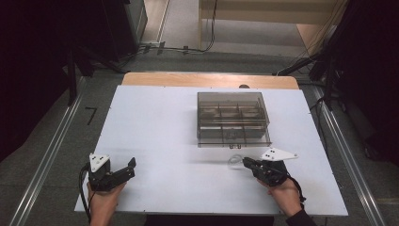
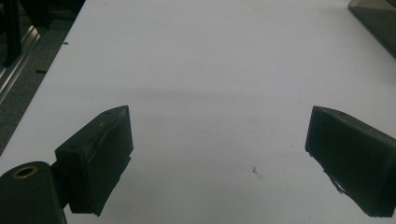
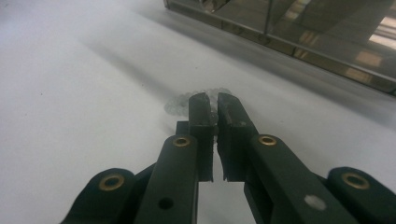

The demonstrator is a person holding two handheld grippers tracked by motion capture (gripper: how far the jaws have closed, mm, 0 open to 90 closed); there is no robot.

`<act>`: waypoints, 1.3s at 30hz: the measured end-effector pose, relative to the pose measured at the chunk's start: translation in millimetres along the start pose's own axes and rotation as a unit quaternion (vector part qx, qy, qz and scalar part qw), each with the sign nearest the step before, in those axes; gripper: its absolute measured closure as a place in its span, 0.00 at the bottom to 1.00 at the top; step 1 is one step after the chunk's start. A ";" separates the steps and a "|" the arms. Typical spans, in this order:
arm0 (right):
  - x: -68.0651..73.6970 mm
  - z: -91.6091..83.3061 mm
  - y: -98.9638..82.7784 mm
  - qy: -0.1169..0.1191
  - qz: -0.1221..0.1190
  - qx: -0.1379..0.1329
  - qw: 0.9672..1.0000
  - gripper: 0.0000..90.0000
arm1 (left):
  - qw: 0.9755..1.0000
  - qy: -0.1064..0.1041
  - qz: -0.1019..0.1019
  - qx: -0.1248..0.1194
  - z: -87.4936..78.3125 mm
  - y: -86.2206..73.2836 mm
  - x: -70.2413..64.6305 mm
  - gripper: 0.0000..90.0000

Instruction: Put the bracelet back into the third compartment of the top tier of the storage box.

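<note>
Clear, thin plastic is what the small looped transparent object (image 3: 196, 100) looks like, though it is too faint against the white tabletop (image 1: 164, 122) to say whether it is a ring, a band or a scrap of film. It lies right at the tips of the right hand-held gripper (image 3: 212, 100), whose jaws are drawn almost together with only a sliver of gap; whether they already pinch its edge cannot be told. Just beyond those tips stands the smoky grey transparent plastic compartment box (image 1: 233, 118), its near wall facing the gripper.

Such a piece should weigh next to nothing, flex easily and skate on the smooth surface, so a light pinch on its rim, taken low against the tabletop, seems the best hold; a hard squeeze would likely crumple or flick it away.

Well off to the side, the left hand-held gripper (image 2: 219, 135) rests with jaws spread wide, bare tabletop between them.
</note>
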State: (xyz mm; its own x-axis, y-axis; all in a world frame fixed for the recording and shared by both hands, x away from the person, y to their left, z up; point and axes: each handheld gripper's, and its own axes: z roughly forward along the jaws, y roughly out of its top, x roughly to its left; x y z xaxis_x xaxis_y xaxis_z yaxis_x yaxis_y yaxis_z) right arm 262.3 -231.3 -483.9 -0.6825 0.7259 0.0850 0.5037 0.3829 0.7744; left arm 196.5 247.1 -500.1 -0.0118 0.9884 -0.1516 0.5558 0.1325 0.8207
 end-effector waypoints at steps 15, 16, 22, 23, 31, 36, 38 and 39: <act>-4.9 -36.2 2.3 -0.009 0.010 -0.035 0.999 0.92 | 1.000 0.001 -0.002 0.001 0.2 0.1 0.0 0.09; -5.5 -39.3 3.1 -0.010 0.013 -0.039 0.999 0.92 | 1.000 0.002 -0.004 0.000 -0.1 0.1 0.0 0.09; -6.2 -48.9 6.7 -0.010 0.016 -0.050 0.999 0.92 | 1.000 0.001 -0.006 -0.001 0.2 0.2 0.6 0.09; -6.7 -50.8 7.8 -0.010 0.017 -0.052 0.998 0.92 | 1.000 0.001 -0.006 -0.001 0.2 0.2 0.4 0.09; -3.5 -59.8 14.4 -0.011 0.016 -0.066 0.998 0.92 | 1.000 -0.001 -0.004 -0.001 0.4 0.1 0.2 0.09; -3.1 -63.1 17.3 -0.011 0.014 -0.073 0.997 0.92 | 1.000 -0.001 -0.003 -0.001 -0.1 0.1 -0.2 0.09; -3.1 -66.1 18.9 -0.014 0.014 -0.078 0.997 0.92 | 1.000 -0.001 -0.003 0.000 0.3 0.0 0.0 0.09; -3.1 -66.1 18.9 -0.014 0.014 -0.078 0.997 0.92 | 1.000 0.000 -0.003 0.000 0.5 0.0 -0.1 0.09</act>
State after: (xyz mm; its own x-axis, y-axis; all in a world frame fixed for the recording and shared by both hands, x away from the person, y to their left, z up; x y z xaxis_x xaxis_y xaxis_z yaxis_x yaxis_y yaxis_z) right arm 238.9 -264.2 -428.1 -0.6533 0.7514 0.0929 0.4322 0.2693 0.8606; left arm 196.9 247.0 -500.3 -0.0149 0.9876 -0.1562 0.5562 0.1380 0.8195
